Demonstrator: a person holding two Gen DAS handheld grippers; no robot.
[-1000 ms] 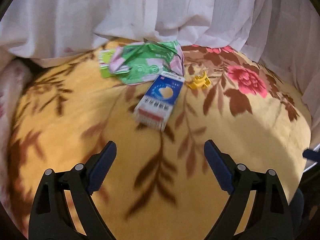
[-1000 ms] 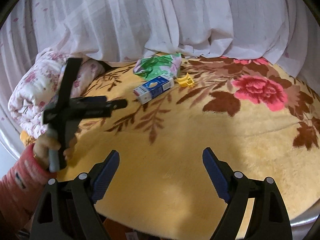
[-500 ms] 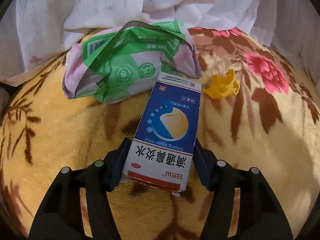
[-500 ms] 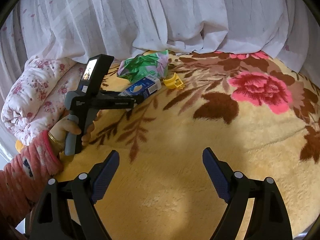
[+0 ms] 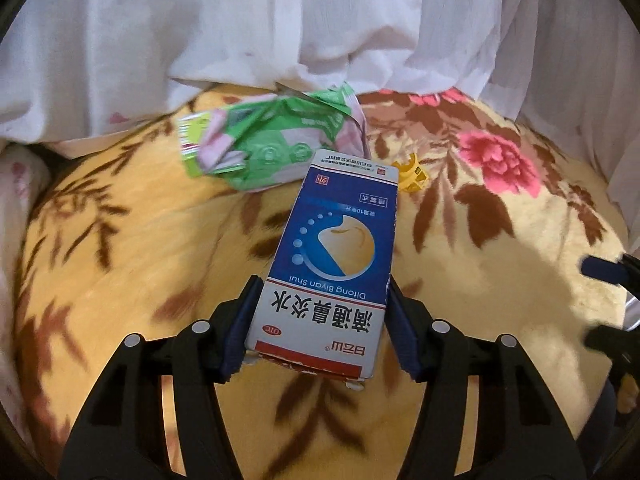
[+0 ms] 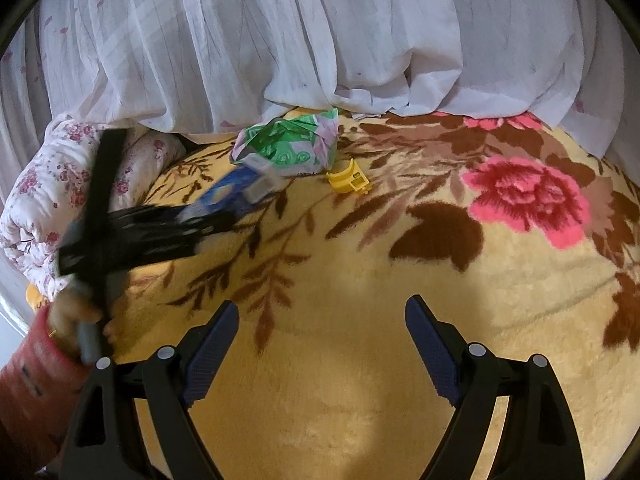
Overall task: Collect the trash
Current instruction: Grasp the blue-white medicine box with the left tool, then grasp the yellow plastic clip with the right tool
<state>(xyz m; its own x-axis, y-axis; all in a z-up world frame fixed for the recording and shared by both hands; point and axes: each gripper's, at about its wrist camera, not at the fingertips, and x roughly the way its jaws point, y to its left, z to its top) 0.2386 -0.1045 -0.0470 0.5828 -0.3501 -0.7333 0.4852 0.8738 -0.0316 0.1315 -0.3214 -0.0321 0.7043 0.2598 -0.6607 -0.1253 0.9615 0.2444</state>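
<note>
A blue and white medicine box (image 5: pixel 336 248) is clamped at its near end between the blue pads of my left gripper (image 5: pixel 322 292), and it looks lifted just off the yellow flowered blanket (image 5: pixel 120 280). Behind it lie a crumpled green and pink wrapper (image 5: pixel 276 144) and a small yellow plastic piece (image 5: pixel 412 172). In the right wrist view the left gripper (image 6: pixel 216 218) is blurred, carrying the box (image 6: pixel 232 194) in front of the wrapper (image 6: pixel 288 148) and the yellow piece (image 6: pixel 348 178). My right gripper (image 6: pixel 322 336) hangs open over bare blanket, with nothing between its fingers.
A white sheer curtain (image 6: pixel 280 40) drapes along the blanket's far edge. A rolled floral quilt (image 6: pixel 52 184) lies at the left. A person's hand in a red sleeve (image 6: pixel 36 368) holds the left gripper. One blue finger of the right gripper (image 5: pixel 600 268) shows at the right edge.
My left gripper went forward to the box, shut on its near end, then pulled back with it in its grip. The right gripper shifted slightly across the blanket and stayed open.
</note>
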